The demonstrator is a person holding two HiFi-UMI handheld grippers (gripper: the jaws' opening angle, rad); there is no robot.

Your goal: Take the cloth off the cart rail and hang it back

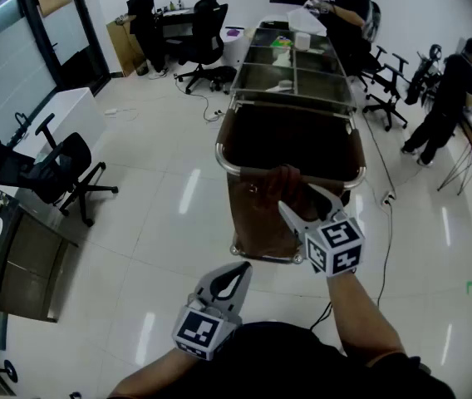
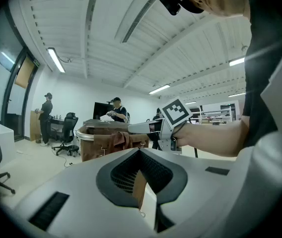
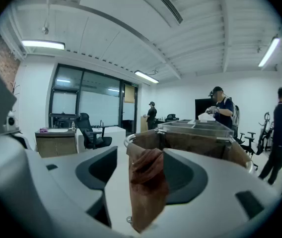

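1 cloth (image 1: pixel 288 179) on 1 cart rail (image 1: pixel 222 158); R gripper (image 1: pixel 297 198) clamped on it; L gripper (image 1: pixel 245 268) jaws together, empty.

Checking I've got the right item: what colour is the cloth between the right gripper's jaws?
Plain brown cloth; clearest in the right gripper view.

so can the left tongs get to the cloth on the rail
Probably yes: only open floor lies between the left tongs and the cloth on the rail. The right tongs grip its middle, so the left would have to come in beside them.
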